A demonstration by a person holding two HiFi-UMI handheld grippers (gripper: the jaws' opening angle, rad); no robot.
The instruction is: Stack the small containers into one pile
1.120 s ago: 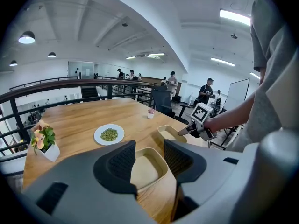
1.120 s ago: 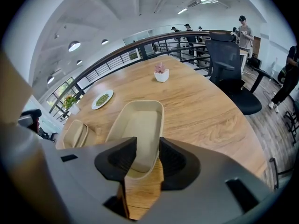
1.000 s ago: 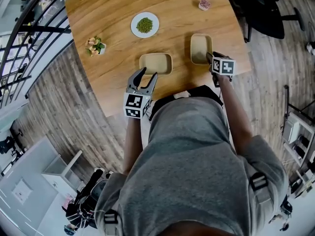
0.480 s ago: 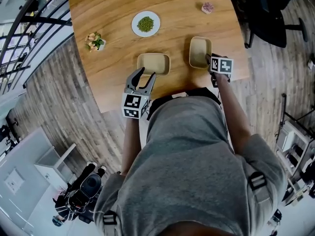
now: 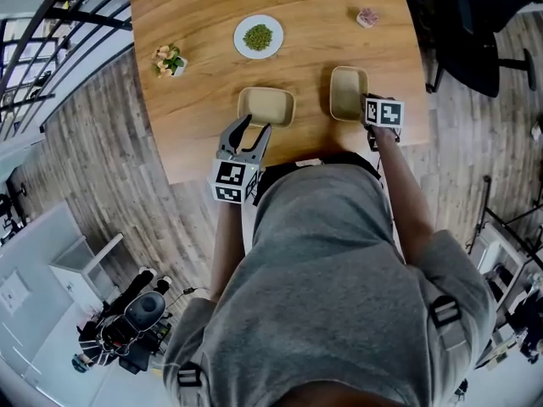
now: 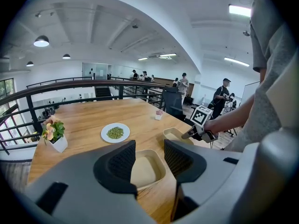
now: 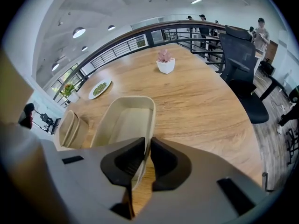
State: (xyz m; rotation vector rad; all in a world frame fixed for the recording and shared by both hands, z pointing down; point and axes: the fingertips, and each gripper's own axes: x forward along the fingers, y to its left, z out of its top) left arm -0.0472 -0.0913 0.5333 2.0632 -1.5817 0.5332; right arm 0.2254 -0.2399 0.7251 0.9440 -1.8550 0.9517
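Two beige rectangular containers stand on the wooden table (image 5: 195, 134). My right gripper (image 7: 144, 149) has just been closing and is shut on the near rim of the right container (image 7: 122, 120), with the thin wall between its pads. In the head view that gripper (image 5: 367, 105) sits at the near right corner of the same container (image 5: 348, 91). My left gripper (image 5: 254, 127) hovers open just short of the left container (image 5: 265, 107). In the left gripper view its jaws (image 6: 149, 155) frame that container (image 6: 145, 169) without touching it.
A white plate of green beans (image 5: 258, 36), a small flower pot (image 5: 168, 59) and a pink potted plant (image 5: 367, 17) stand farther back. The table's near edge is at my body. A black chair (image 5: 475, 32) is to the right and a railing (image 5: 59, 24) to the left.
My right gripper has sunk slightly onto the near rim of the right container. The left gripper has stayed put. The head view has shifted a little.
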